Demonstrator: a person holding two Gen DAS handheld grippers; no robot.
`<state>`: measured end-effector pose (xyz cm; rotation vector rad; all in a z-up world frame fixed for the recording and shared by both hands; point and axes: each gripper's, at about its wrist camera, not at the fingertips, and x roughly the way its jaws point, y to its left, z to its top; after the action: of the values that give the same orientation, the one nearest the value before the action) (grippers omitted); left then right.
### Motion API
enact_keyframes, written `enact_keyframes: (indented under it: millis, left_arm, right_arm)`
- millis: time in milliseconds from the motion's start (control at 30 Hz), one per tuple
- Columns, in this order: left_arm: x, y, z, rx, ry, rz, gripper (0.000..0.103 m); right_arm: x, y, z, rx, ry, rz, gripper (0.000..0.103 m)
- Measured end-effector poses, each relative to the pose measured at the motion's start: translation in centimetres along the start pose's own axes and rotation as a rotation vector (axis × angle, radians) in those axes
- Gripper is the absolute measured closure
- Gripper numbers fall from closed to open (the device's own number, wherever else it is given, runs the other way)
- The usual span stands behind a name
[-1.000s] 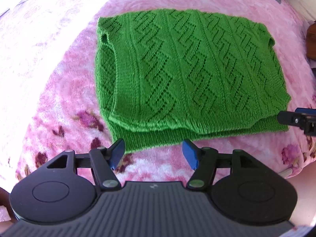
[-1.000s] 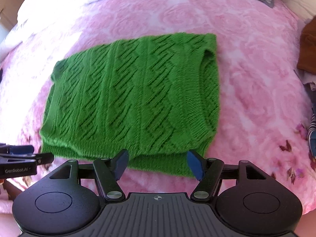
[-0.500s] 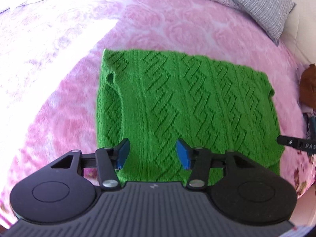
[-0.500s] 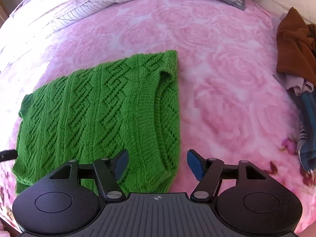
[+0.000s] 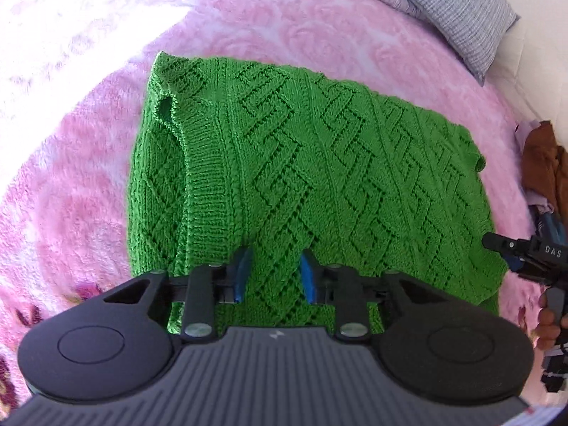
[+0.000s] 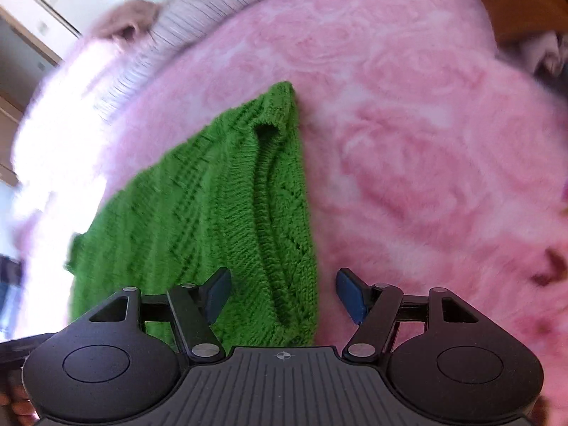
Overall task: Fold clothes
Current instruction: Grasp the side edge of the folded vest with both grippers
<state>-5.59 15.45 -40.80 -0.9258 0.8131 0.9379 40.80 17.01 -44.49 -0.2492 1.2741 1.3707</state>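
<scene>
On the pink rose-patterned blanket (image 5: 88,177) lies the green knitted sweater (image 5: 301,184), folded flat, with a grey pillow (image 5: 458,14) beyond it and a heap of brown and other clothes (image 5: 543,170) off to the right. Over its near edge the left gripper (image 5: 272,275) hangs with jaws spread apart, gripping nothing. At the sweater's right edge, the right gripper (image 6: 284,293) is likewise spread wide and empty, though that view is blurred.
</scene>
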Motion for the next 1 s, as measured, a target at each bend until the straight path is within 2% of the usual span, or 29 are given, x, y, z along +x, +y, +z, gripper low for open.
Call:
enact_keyframes:
  millis: [100, 167, 200, 267, 300, 400, 500, 700, 767, 833, 1000]
  left_arm:
    - [0.0, 0.9, 0.0, -0.055, -0.001, -0.038, 0.078]
    - [0.1, 1.5, 0.1, -0.086, -0.003, -0.057, 0.079]
    - [0.2, 1.9, 0.0, -0.102, -0.003, -0.064, 0.083]
    - [0.1, 2.7, 0.0, -0.132, -0.004, -0.087, 0.083]
    - [0.2, 2.8, 0.0, -0.144, -0.005, -0.097, 0.083]
    - [0.4, 3.0, 0.1, -0.140, -0.004, -0.110, 0.083]
    - [0.6, 2.9, 0.2, -0.122, 0.000, -0.119, 0.083]
    - [1.0, 3.4, 0.6, -0.113, 0.018, -0.158, 0.083]
    - [1.2, 3.7, 0.7, -0.106, 0.025, -0.172, 0.084]
    - [1.3, 3.8, 0.8, -0.100, 0.030, -0.184, 0.084]
    - [1.5, 4.2, 1.0, -0.078, 0.042, -0.212, 0.084]
  right_arm:
    - [0.6, -1.1, 0.3, 0.061, 0.025, 0.141, 0.040]
    - [1.5, -1.5, 0.7, 0.068, 0.011, 0.175, 0.041]
    - [1.9, -1.9, 1.1, 0.091, 0.003, 0.197, 0.044]
    - [2.6, -2.8, 1.6, 0.154, -0.013, 0.239, 0.051]
    - [2.8, -3.1, 1.7, 0.175, -0.018, 0.250, 0.055]
    - [2.7, -3.4, 1.7, 0.177, -0.024, 0.269, 0.060]
    - [2.5, -3.9, 1.4, 0.248, -0.030, 0.291, 0.062]
    - [2.4, -2.7, 1.4, 0.225, -0.014, 0.283, 0.063]
    - [2.6, -1.9, 1.5, 0.182, -0.002, 0.240, 0.068]
    - [2.7, -1.5, 1.5, 0.159, 0.002, 0.193, 0.080]
    - [2.9, 0.0, 1.5, 0.144, 0.001, 0.091, 0.085]
